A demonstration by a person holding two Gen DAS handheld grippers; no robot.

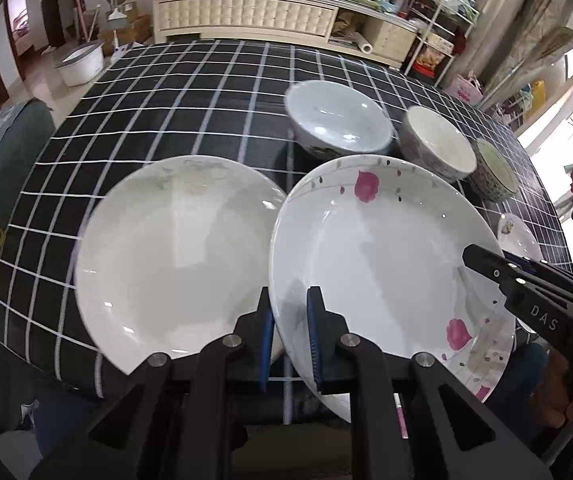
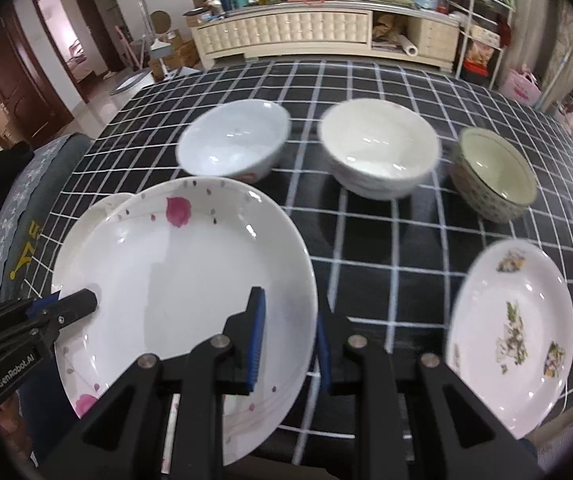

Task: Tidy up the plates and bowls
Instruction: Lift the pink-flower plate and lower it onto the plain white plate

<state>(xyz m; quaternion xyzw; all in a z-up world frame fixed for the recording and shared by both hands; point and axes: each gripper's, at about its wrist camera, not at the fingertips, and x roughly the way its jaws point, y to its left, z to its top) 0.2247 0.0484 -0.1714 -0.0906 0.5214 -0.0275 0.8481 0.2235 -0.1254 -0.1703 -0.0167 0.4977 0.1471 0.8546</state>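
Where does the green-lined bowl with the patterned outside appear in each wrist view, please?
Left wrist view: the green-lined bowl sits at the right, last in the row of bowls, beyond the pink-flower plate.
Right wrist view: it stands upper right, behind the leaf-print plate.
Shared landmark: the cream-lined bowl just left of it.

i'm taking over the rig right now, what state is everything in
Left tongs: straddling the left rim of the pink-flower plate.
Right tongs: straddling its right rim; grip firmness unclear.
That plate is raised, overlapping the plain white plate.
Three bowls sit separately behind; the green-flower plate lies at right.
Nothing is stacked yet; plates and bowls remain to stack.
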